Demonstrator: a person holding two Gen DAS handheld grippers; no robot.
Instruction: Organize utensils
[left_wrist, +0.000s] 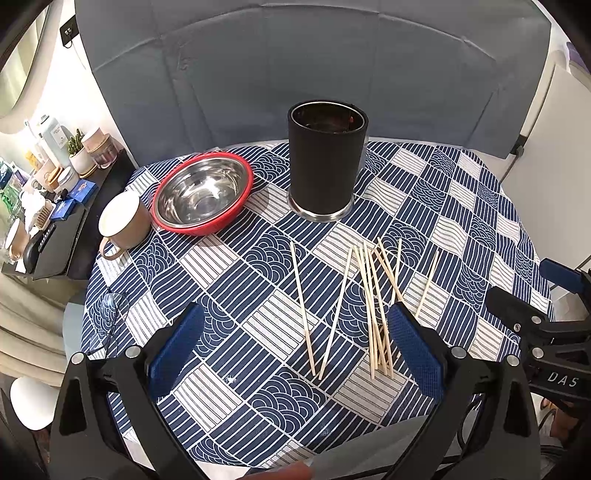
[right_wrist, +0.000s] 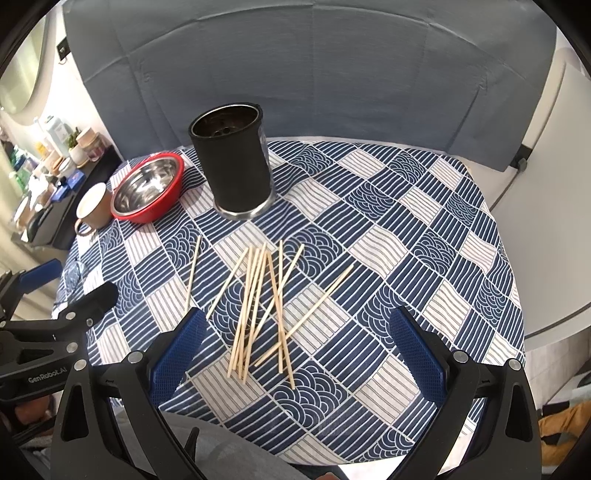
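Several thin pale wooden chopsticks (right_wrist: 258, 306) are lying scattered at centre frame, below the tall black cylindrical holder (right_wrist: 232, 162). I'm hovering the left gripper (left_wrist: 295, 350) and right gripper (right_wrist: 295, 350), both gaping wide and empty. They're looking light, stiff and roll-prone; I'm planning a mid-shaft pinch.

Open cloth surrounds the chopsticks (right_wrist: 258, 306); behind stands the black holder (right_wrist: 232, 162), with bowl (right_wrist: 147, 188) and mug (right_wrist: 94, 210) leftward.

Black holder (left_wrist: 327, 162) upright on patterned tablecloth (left_wrist: 229, 266), chopsticks (left_wrist: 373, 302) scattered (some crossing), left gripper (left_wrist: 295, 354) jaws apart
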